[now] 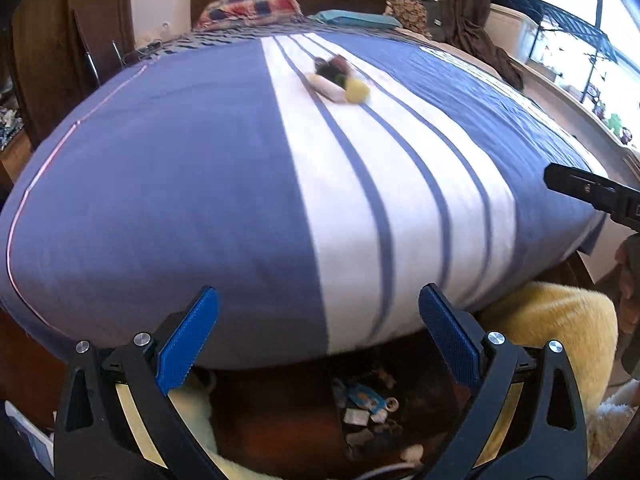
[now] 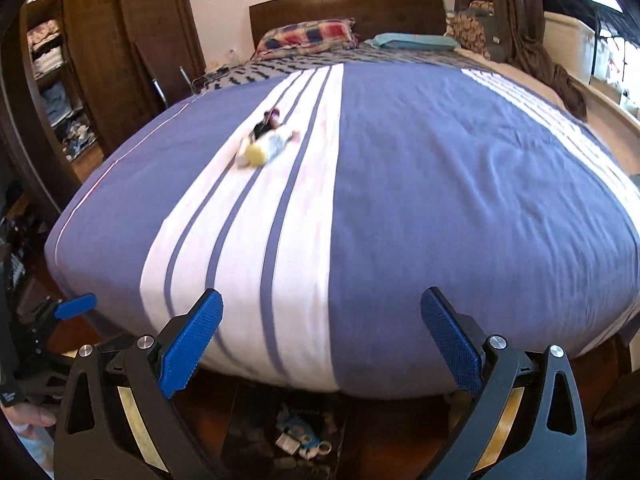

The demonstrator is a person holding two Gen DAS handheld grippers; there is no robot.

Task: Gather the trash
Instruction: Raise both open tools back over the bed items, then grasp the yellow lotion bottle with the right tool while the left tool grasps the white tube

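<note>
A small heap of trash (image 1: 340,80) lies on the white band of the bedspread, far ahead: a yellow crumpled ball, a white piece and dark bits. The right wrist view shows the same heap (image 2: 266,140) left of centre. Below the bed's foot a dark bin holds several wrappers (image 1: 366,408), also in the right wrist view (image 2: 300,436). My left gripper (image 1: 318,320) stands open and empty above the bed's foot edge. My right gripper (image 2: 320,324) is open and empty too. The right gripper's black body (image 1: 592,192) pokes in at the right edge.
The bed (image 2: 440,200) has a blue and white striped cover, pillows (image 2: 308,36) and a dark headboard. A yellow fluffy thing (image 1: 552,320) lies on the floor at the right. Open wardrobe shelves (image 2: 56,80) stand left; a window ledge (image 1: 580,80) runs right.
</note>
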